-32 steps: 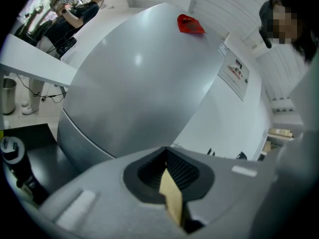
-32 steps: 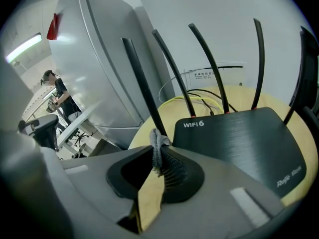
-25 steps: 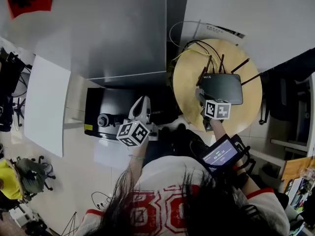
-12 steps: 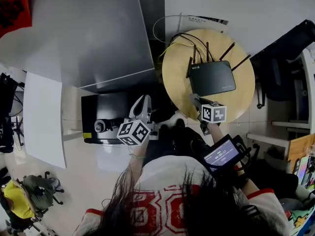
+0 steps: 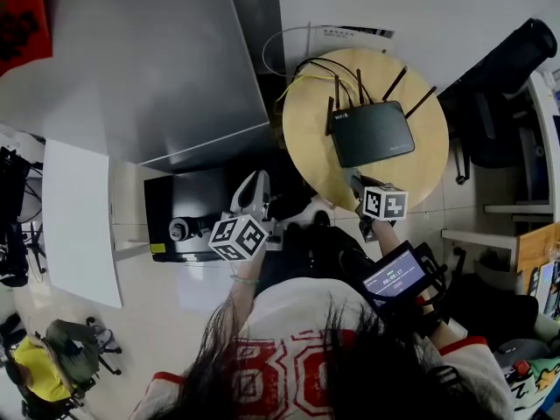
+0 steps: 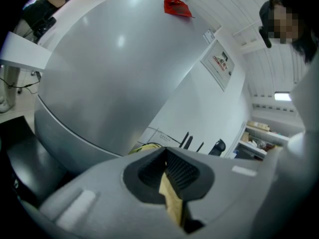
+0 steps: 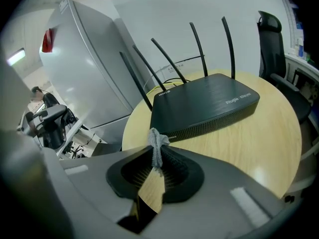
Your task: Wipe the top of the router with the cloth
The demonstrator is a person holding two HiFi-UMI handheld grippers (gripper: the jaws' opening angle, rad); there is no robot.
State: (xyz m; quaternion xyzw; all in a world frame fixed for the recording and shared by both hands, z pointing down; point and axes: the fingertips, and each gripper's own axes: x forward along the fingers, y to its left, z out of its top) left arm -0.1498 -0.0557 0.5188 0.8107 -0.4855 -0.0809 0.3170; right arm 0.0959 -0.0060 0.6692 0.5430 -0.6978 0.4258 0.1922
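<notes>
Right tongs are pinched on the grey cloth, just short of the router sitting on the round table. Left tongs are closed on nothing, off left. Looks like the wiping isn't started yet, so the whole top is left.

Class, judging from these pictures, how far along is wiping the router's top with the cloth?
Done: the grey cloth is picked up, pinched by the right gripper, jaws shut on it. In hand: that gripper hovers over the round table, just short of the near edge of the router. Left: the cloth is not on the router's top, so the wiping itself remains. The left gripper is shut and empty.
</notes>
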